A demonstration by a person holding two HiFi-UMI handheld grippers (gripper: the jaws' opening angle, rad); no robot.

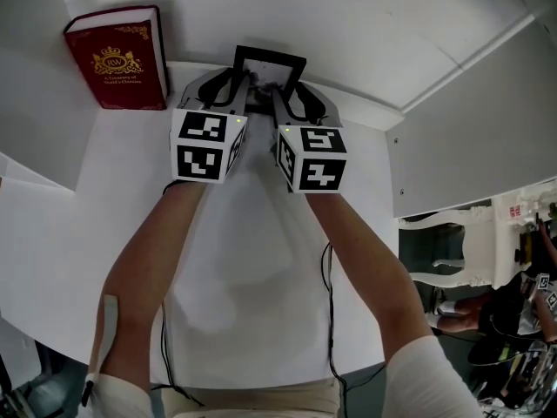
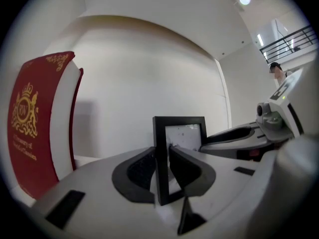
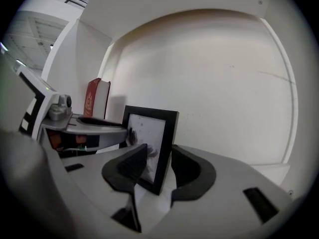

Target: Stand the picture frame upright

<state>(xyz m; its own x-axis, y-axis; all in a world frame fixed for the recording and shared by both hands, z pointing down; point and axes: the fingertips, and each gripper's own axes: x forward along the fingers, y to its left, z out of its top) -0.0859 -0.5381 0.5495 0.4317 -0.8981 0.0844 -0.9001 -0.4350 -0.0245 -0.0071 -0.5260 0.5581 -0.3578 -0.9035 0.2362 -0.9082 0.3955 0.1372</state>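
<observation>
Both forearms reach straight ahead, side by side, over the white worktop (image 1: 252, 259). The left tongs (image 1: 246, 85) (image 2: 162, 171) are pinched tight on the left bar of the picture frame (image 1: 270, 59) (image 2: 182, 119) (image 3: 149, 128), and the right tongs (image 1: 283, 90) (image 3: 162, 168) are clamped on its right bar. The frame stands upright between them, close to the curved back wall (image 1: 348, 24). A red book (image 1: 117, 57) stands upright off to the left, apart from the frame. Bare worktop stretches back toward the person.

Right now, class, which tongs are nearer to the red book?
Left. The left tongs clamp the picture frame on the side nearest the red book; the right tongs clamp its opposite side, farther away.
</observation>
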